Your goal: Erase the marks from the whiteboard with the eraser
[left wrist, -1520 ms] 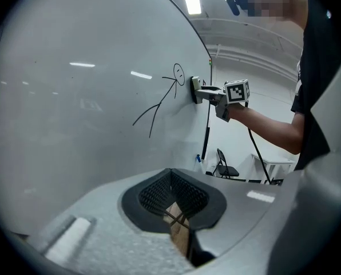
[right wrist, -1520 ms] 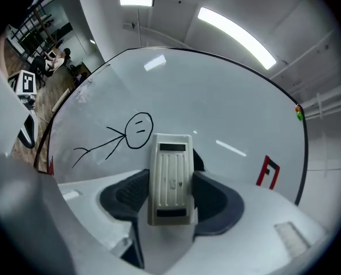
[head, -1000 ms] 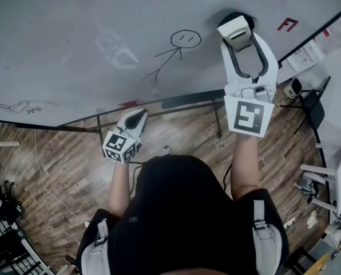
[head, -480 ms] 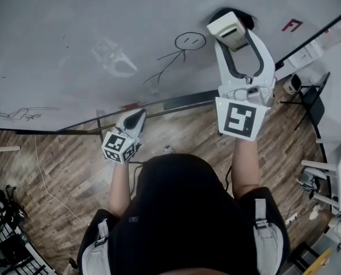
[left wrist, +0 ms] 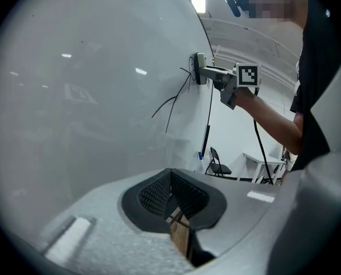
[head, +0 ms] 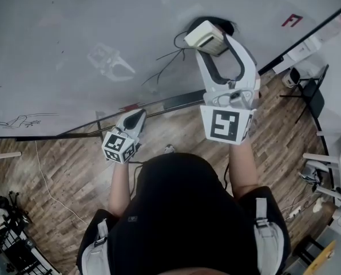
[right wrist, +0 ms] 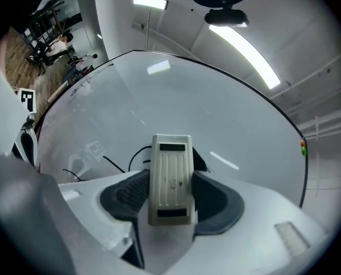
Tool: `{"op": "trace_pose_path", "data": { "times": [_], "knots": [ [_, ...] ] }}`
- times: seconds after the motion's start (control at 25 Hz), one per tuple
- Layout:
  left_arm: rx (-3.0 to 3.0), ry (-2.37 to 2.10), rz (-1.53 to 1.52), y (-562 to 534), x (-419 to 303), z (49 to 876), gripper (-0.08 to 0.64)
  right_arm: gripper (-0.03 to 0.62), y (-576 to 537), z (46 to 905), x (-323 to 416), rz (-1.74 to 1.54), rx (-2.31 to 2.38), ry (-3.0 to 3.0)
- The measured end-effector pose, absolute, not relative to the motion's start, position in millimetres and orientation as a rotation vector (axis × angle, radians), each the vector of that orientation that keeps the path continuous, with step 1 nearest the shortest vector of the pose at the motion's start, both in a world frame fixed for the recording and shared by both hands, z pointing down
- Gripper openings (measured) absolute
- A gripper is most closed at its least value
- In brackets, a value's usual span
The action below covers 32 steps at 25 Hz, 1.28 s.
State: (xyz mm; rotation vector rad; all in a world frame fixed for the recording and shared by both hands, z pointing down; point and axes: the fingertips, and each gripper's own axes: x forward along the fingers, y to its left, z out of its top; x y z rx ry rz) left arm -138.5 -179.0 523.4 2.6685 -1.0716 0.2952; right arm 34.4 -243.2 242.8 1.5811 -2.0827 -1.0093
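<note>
Your right gripper (head: 207,39) clamps the eraser (right wrist: 170,179), a cream ribbed block with dark felt, held against the whiteboard (head: 62,27) at the top of thin black lines (head: 162,66). Your left gripper (head: 137,117) hangs low, jaws closed on nothing. Below lies a wood floor (head: 62,165), with a chair (head: 309,99) at right
</note>
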Motion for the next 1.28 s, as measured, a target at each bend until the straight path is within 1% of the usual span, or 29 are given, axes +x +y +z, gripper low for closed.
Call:
{"op": "trace_pose_path", "data": {
  "times": [0.92, 1.28],
  "knots": [
    [2.653, -1.036, 0.330, -171, -140, 536, 0.011, 0.235, -226, 335, -54, -0.944, 1.289, -2.207],
    [2.627, -1.069, 0.326, -164, -149, 539, 0.011, 0.235, -215, 404, -102, -0.907, 1.036, -2.247]
  ]
}}
